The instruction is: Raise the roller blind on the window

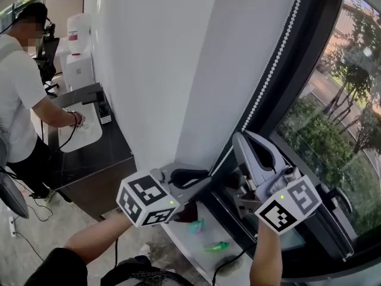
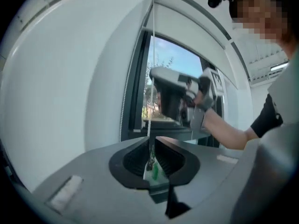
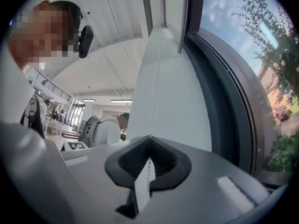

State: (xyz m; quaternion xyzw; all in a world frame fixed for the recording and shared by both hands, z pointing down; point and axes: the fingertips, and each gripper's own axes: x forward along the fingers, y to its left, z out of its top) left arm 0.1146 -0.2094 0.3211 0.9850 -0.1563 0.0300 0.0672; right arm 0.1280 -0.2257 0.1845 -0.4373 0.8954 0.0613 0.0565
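Hand-over-hand on the bead chain [image 3: 155, 92]: my right gripper [image 3: 149, 139] clenches it, my left gripper [image 2: 152, 143] sits loose around it, so next I haul with the right.

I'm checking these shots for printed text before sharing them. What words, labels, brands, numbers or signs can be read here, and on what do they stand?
No text can be read in any view.
Left marker cube: black-and-white square patterns only, no letters or digits.
Right marker cube: the same, patterns only.
White machine in the background: it carries a red label, too small to read.
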